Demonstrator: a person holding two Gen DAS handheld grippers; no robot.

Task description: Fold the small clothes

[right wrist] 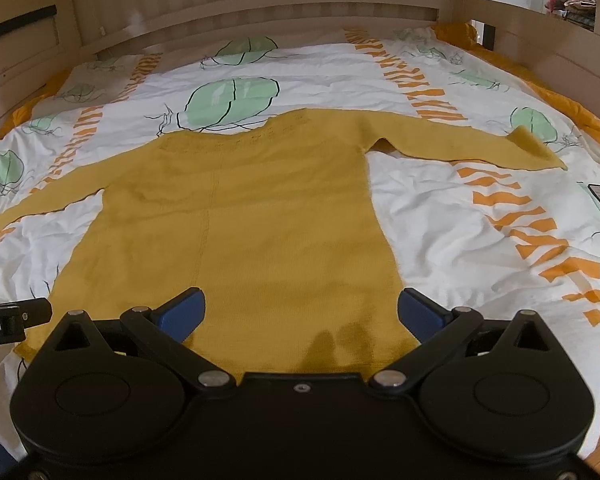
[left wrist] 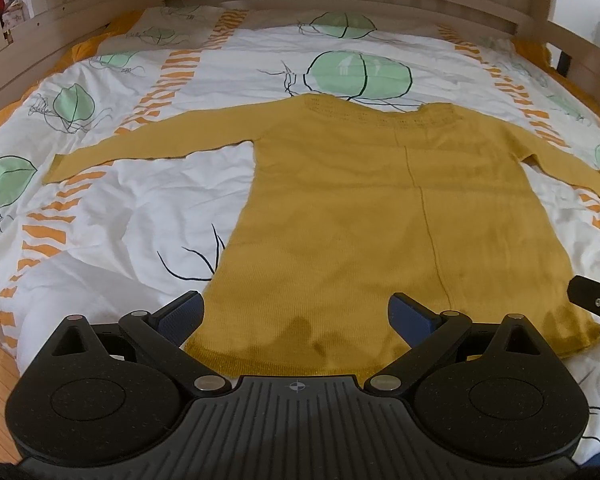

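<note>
Your left gripper (left wrist: 296,312) hangs spread wide over the sweater's hem, clasping nothing; your right gripper (right wrist: 302,310) does likewise at the hem's other end. Beyond them, the bed (left wrist: 148,208) carries a leaf-print cover, and the yellow sweater (left wrist: 380,208) lies flat on it, collar toward 12 o'clock, sleeves reaching toward 9 and 3.

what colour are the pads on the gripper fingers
Blue. The pads on the right gripper show it best, in the right wrist view.
</note>
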